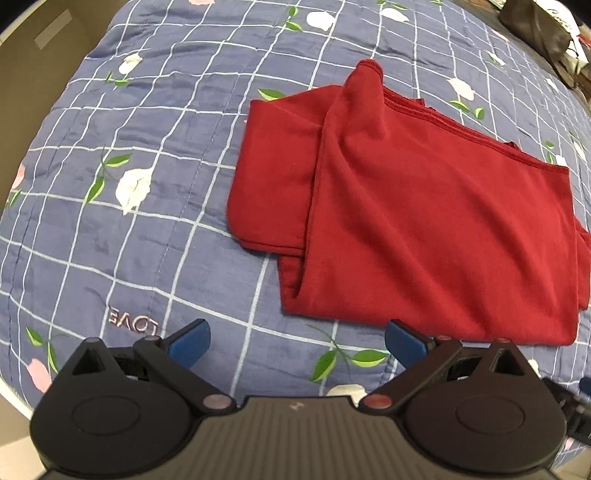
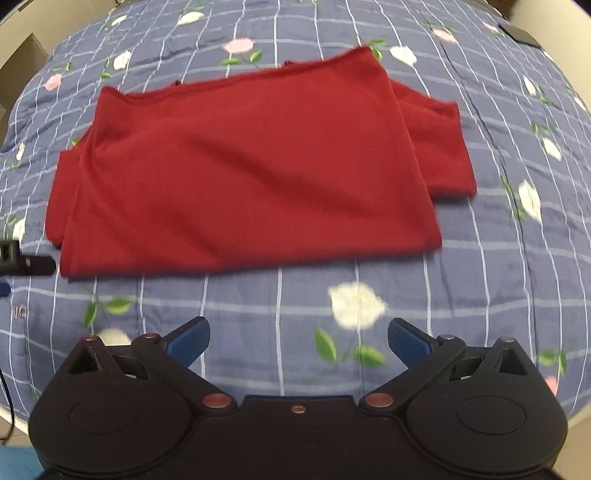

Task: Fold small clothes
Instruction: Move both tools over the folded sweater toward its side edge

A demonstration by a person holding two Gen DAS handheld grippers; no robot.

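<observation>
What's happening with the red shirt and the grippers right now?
Left gripper open, empty. Right gripper open, empty. Red garment lies partly folded on the quilt, touched by neither gripper. Nothing between grippers and cloth.

Blue quilted bedspread (image 1: 155,236) with white grid lines and flower prints covering the bed, embroidered "LOVE" lettering (image 1: 133,320) showing near its front edge, cardboard box (image 1: 40,62) standing at far left, dark bag (image 1: 535,26) lying at far right

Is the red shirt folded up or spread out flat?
Folded. The red shirt lies on the quilt in stacked layers, one panel lapped over another, with doubled edges showing along its sides. Neither gripper touches it.
</observation>
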